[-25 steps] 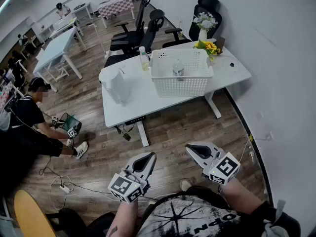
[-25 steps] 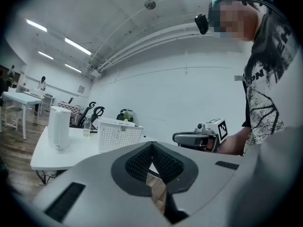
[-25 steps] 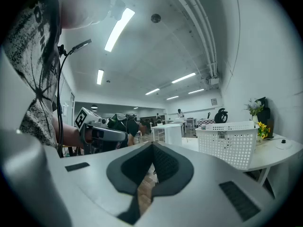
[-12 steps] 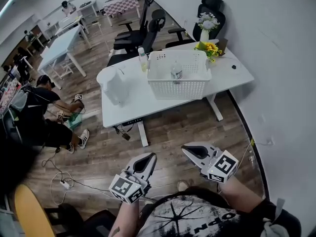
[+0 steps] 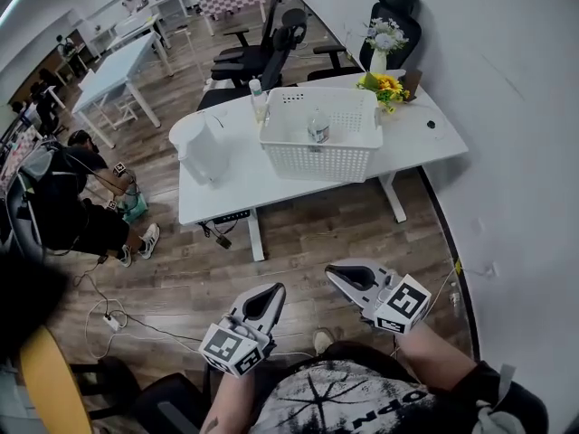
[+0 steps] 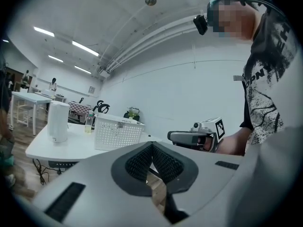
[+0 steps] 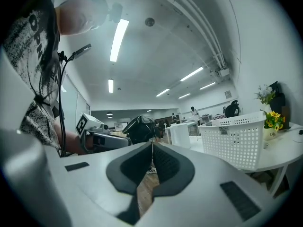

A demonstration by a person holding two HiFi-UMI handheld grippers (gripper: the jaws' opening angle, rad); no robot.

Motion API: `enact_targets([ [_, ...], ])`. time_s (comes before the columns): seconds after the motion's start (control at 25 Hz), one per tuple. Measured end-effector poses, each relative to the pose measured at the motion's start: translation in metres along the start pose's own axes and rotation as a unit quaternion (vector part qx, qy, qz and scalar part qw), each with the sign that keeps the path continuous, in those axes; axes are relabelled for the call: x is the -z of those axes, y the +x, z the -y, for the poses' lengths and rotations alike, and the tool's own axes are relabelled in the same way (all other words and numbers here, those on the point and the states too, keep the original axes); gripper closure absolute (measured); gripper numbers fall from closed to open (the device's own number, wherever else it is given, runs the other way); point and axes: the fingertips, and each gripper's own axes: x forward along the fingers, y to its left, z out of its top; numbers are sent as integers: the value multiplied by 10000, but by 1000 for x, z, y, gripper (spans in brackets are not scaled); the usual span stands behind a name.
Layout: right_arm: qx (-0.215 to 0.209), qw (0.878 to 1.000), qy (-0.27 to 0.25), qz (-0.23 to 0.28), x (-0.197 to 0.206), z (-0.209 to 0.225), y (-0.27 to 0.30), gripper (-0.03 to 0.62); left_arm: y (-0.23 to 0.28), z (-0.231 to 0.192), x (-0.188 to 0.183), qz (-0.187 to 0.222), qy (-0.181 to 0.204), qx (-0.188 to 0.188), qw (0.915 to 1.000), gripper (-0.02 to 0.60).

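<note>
White plastic fills most of what stands ahead of us. A basket [image 5: 317, 156] with a lattice wall stands on the tabletop [image 5: 226, 193], toward its middle, and a small bottle [image 5: 317, 127] stands upright inside it. Just beside the far left corner of the basket stands a taller bottle [image 5: 256, 98], and a white jug [image 5: 201, 147] stands alone nearer the left end. Yellow flowers [image 5: 384, 86] show just past the basket's far right corner. We think these things are set back from the near edge so that none of them is easily knocked off.

We hold the left gripper [image 5: 270, 293] and the right gripper [image 5: 336, 272] low and close to our body, above the wooden floor [image 5: 298, 233] and well apart from the tabletop. Each points forward and a little inward, which is why each one shows in the other's view. In both gripper views the jaws are pressed together at the tips with nothing between them, and only floor shows through the small gap lower down. Such a closed, level hold seems to us a resting one, because nothing is within reach. The basket stands ahead of both grippers, across a strip of floor. A person [image 5: 72, 197] crouches on the floor at the left, far from both grippers.
</note>
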Motion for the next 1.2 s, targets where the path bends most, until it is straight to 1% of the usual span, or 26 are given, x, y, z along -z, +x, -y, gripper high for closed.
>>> enact_targets([
  [0.2,-5,10000,44,36,-5,0,2,571,6,-3,-14,19,183,16,9998,571],
  [0.36,20,10000,6,-22,-5,2,6,571,11,-10,-14,39,157,97,9998,571],
  [0.52,232,9997,40,-53,-3,17,13,571,26,-21,-11,25,-44,478,9988,571],
  [0.6,360,9993,72,-83,-2,29,18,571,40,-29,-12,18,-41,670,9977,571],
  [0.76,622,9980,127,-49,-8,59,31,571,71,-57,-22,-57,149,995,9949,571],
  [0.88,826,9965,114,-35,-19,88,45,571,96,-83,-34,-67,146,1226,9923,571],
  [1.0,1050,9944,87,5,-32,114,62,572,115,-106,-51,-102,283,1481,9885,571],
  [1.2,1459,9892,-50,136,-54,156,97,571,140,-159,-78,-86,398,1675,9850,571],
])
